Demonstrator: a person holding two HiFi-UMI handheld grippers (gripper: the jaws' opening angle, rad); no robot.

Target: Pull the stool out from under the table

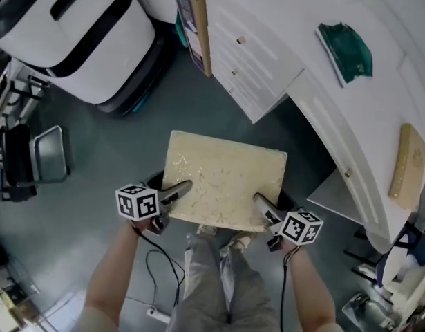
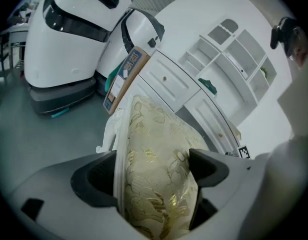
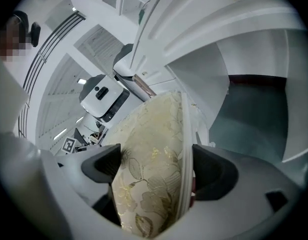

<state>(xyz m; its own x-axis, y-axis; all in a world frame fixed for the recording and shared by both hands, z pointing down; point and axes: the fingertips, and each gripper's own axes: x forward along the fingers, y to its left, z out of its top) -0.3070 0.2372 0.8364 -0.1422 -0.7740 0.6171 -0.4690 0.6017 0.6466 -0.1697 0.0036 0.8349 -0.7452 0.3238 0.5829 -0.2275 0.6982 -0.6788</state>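
Two hand-held grippers are engaged on one stool [image 1: 222,178]. The stool stands on the grey floor [image 1: 95,151] directly in front of the person's legs [image 1: 219,282]. Its whole cream seat with gold floral pattern is exposed to the head view. The seat sits just beside the curved edge of the white table [image 1: 350,116], with a strip of floor showing between them.

The left gripper [image 1: 181,189] is at the seat's near left corner. In the left gripper view, both jaws are narrowed onto the padded edge of the seat, one on each face, with the cushion filling the gap.

The right gripper [image 1: 262,206] is at the near right corner. The right gripper view shows the same condition: jaws pressed against both faces of the cushion edge, and white piping against the right-hand jaw.

On the table lie a crumpled green cloth [image 1: 345,50] and, nearer the person, a pale wooden board [image 1: 408,164]. These two items are well apart. A large white machine with a dark base [image 1: 74,33] stands on the floor beyond the stool, to the left.
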